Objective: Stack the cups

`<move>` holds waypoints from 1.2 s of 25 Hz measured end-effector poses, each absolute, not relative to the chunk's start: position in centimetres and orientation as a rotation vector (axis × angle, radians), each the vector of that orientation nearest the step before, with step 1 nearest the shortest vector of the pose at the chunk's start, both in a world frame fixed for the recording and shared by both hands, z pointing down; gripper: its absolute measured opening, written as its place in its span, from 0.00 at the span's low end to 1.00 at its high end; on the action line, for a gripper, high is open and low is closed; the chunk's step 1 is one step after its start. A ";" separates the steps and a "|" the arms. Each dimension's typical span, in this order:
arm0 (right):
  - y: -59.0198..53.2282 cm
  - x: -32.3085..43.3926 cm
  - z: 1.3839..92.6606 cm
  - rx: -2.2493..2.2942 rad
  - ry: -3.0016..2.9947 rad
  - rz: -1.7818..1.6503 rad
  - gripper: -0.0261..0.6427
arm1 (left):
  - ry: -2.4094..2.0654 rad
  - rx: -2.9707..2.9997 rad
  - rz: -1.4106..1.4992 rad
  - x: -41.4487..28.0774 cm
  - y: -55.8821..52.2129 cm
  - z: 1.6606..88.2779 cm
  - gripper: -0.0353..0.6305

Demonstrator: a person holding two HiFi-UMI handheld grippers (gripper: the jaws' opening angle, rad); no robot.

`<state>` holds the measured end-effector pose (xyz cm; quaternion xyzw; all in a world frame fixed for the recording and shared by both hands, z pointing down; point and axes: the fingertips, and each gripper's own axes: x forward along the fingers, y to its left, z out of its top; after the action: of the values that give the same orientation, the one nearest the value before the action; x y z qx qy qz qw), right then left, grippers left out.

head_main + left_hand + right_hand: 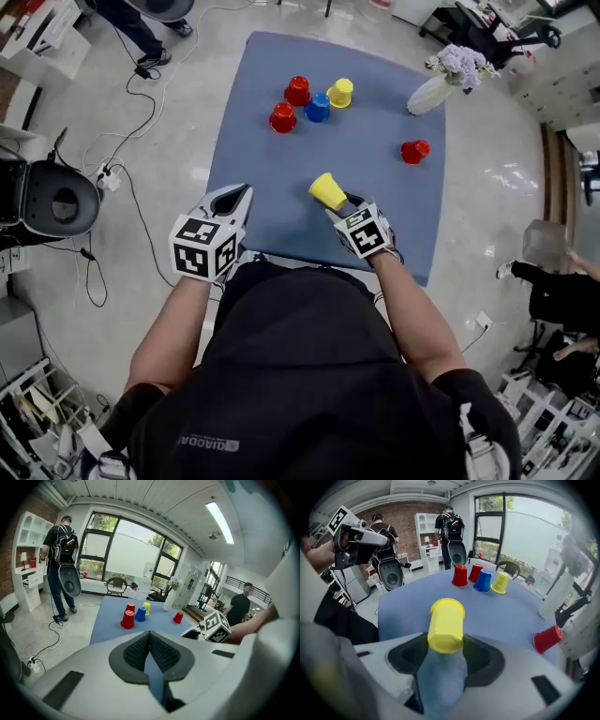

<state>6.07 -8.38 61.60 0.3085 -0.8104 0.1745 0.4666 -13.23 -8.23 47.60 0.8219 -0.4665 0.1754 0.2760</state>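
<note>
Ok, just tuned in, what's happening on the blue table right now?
A person works two handheld grippers over the blue table. The right gripper is shut on a yellow cup; the left gripper is shut, empty. Four cups, two red, one blue, one yellow, cluster at the far side; another red cup sits apart.

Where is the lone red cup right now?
In the head view, the lone red cup sits near the right edge of the table, just nearer the person than the vase and well right of the four clustered cups.
</note>
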 end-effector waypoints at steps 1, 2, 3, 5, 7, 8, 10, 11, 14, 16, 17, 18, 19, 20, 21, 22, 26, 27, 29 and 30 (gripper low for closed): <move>-8.3 6.0 61.5 0.739 -1.974 0.421 0.39 | -1.258 2.205 0.468 -13.6 -8.2 47.6 0.06; -8.3 5.8 61.4 0.725 -1.961 0.413 0.39 | -1.260 2.203 0.466 -13.9 -8.2 47.6 0.06; -8.4 5.7 61.3 0.715 -1.950 0.409 0.39 | -1.260 2.202 0.464 -14.1 -8.3 47.6 0.06; -8.7 5.4 61.5 0.703 -1.929 0.411 0.39 | -1.257 2.207 0.464 -14.3 -8.3 47.5 0.06; -8.9 5.0 61.9 0.699 -1.913 0.417 0.39 | -1.251 2.215 0.468 -14.5 -8.3 47.5 0.06; -9.0 4.8 62.0 0.698 -1.909 0.416 0.39 | -1.249 2.220 0.470 -14.6 -8.3 47.5 0.06; -9.4 4.4 61.9 0.700 -1.904 0.397 0.39 | -1.247 2.225 0.472 -14.8 -8.4 47.3 0.06; -9.6 4.2 61.8 0.701 -1.903 0.390 0.39 | -1.247 2.226 0.472 -15.0 -8.4 47.3 0.06; -9.9 3.7 61.5 0.702 -1.908 0.386 0.39 | -1.244 2.223 0.475 -15.3 -8.5 47.4 0.06; -10.3 3.3 61.2 0.713 -1.923 0.378 0.39 | -1.239 2.222 0.478 -15.5 -8.5 47.6 0.06; -10.4 3.1 61.1 0.720 -1.931 0.373 0.39 | -1.237 2.223 0.478 -15.7 -8.5 47.6 0.06; -10.5 3.0 61.0 0.728 -1.936 0.374 0.39 | -1.235 2.224 0.478 -15.8 -8.5 47.7 0.06; -10.5 2.9 60.9 0.734 -1.936 0.380 0.39 | -1.234 2.224 0.478 -15.9 -8.5 47.7 0.06; -10.5 2.8 60.9 0.738 -1.935 0.387 0.39 | -1.233 2.223 0.477 -16.0 -8.6 47.7 0.06; -10.5 2.7 60.8 0.741 -1.936 0.389 0.39 | -1.233 2.223 0.477 -16.1 -8.6 47.7 0.06; -10.6 2.6 60.8 0.745 -1.940 0.388 0.39 | -1.233 2.223 0.476 -16.2 -8.6 47.7 0.06; -11.1 2.1 60.7 0.765 -1.962 0.395 0.38 | -1.238 2.223 0.470 -16.5 -8.5 47.5 0.06; -11.2 1.9 60.7 0.767 -1.965 0.398 0.38 | -1.239 2.221 0.470 -16.6 -8.5 47.5 0.06; -11.4 1.6 60.8 0.775 -1.971 0.395 0.38 | -1.241 2.218 0.469 -16.8 -8.3 47.6 0.06; -11.5 1.4 60.8 0.780 -1.976 0.392 0.38 | -1.243 2.217 0.468 -17.0 -8.2 47.7 0.06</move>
<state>1.37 -11.51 60.84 0.3185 -0.8067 0.1601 0.4713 -16.97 -8.16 47.70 0.8247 -0.4623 0.1742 0.2753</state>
